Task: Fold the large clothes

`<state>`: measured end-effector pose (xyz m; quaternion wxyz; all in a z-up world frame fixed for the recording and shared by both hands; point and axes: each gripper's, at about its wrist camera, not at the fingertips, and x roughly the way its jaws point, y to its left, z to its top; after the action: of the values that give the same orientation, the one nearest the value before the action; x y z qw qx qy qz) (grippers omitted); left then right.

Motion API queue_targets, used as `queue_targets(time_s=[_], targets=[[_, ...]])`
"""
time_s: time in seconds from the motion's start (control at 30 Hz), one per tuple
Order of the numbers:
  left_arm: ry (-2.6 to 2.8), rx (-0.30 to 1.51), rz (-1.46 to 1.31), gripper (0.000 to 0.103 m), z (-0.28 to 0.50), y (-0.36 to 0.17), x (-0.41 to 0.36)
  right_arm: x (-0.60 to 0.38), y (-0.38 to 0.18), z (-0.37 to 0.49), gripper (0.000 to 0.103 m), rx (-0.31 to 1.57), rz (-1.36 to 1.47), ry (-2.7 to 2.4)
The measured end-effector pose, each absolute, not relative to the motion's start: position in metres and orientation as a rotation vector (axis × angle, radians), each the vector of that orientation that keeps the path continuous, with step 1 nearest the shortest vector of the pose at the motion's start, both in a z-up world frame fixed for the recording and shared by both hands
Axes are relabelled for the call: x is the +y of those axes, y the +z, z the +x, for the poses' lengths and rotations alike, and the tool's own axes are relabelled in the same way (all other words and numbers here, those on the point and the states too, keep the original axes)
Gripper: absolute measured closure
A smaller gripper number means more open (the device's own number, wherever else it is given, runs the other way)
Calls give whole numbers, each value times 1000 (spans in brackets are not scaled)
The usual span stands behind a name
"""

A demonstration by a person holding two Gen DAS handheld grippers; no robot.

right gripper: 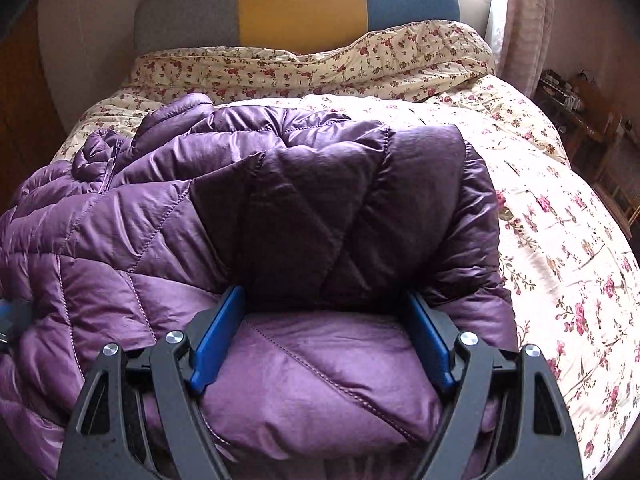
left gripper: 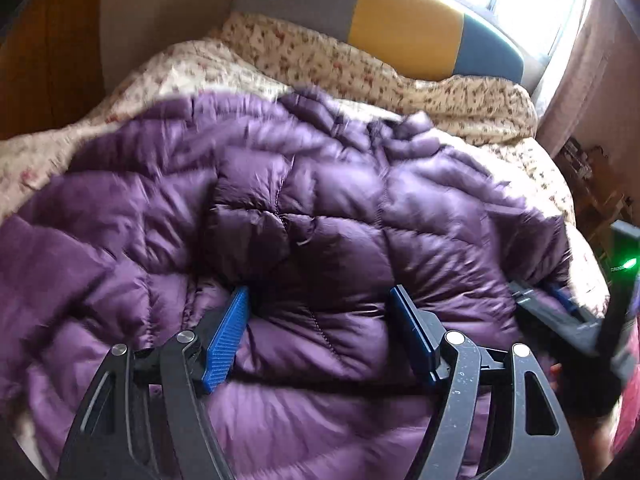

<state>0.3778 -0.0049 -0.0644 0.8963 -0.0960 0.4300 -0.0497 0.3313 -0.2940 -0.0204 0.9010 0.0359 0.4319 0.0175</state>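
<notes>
Grippers (left gripper: 320, 300) (right gripper: 326, 300) wide apart, straddling jacket (right gripper: 280, 208)

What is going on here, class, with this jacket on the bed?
A person is folding a purple puffer jacket on a floral bedspread, with a tool in each hand. The left tool and right tool both have their fingers spread wide, with puffy jacket fabric bulging between them. The jacket lies partly bunched, not yet neatly folded.
</notes>
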Motion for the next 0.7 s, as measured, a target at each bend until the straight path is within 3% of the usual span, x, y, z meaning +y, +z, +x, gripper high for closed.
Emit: queue_targets(time_s=[0.33,0.7], targets=[[-93,859,-223,32,364,-62,-3,-292,-21,332,24,881,64,31],[72,840,-470,28,232,-34,107,-290,-20,333,24,879,56,25]])
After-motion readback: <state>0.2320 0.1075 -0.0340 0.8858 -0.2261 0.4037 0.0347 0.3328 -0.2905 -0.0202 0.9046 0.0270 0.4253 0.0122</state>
